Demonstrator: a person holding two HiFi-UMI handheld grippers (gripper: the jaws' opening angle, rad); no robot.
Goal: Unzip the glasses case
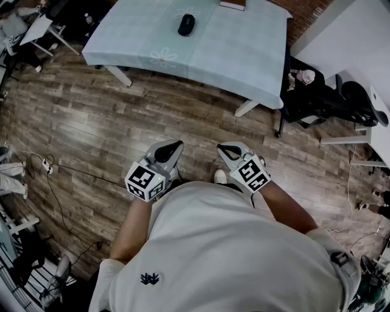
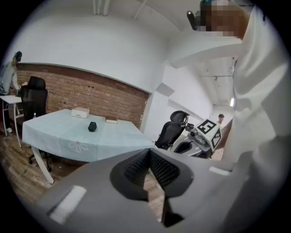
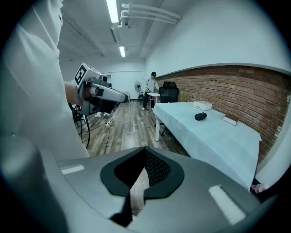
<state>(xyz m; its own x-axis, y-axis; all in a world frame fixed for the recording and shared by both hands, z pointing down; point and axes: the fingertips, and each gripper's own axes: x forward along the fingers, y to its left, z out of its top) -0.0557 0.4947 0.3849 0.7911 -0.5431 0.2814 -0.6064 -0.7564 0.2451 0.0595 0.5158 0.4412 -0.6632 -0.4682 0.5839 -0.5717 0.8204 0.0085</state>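
The black glasses case point(image 1: 186, 24) lies zipped on the pale blue tablecloth, far ahead of me; it also shows small in the left gripper view point(image 2: 92, 126) and the right gripper view point(image 3: 200, 116). My left gripper point(image 1: 172, 146) and right gripper point(image 1: 224, 148) are held close to my body above the wooden floor, well short of the table. In their own views the left gripper point(image 2: 148, 152) and right gripper point(image 3: 145, 150) have their jaws closed together, with nothing between them.
The table point(image 1: 244, 55) stands on white legs on plank flooring. A white box point(image 2: 80, 112) and a book point(image 1: 233, 3) lie near its far edge. Black office chairs point(image 1: 329, 100) stand at the right. Cables and a power strip point(image 1: 46, 164) run across the floor at the left.
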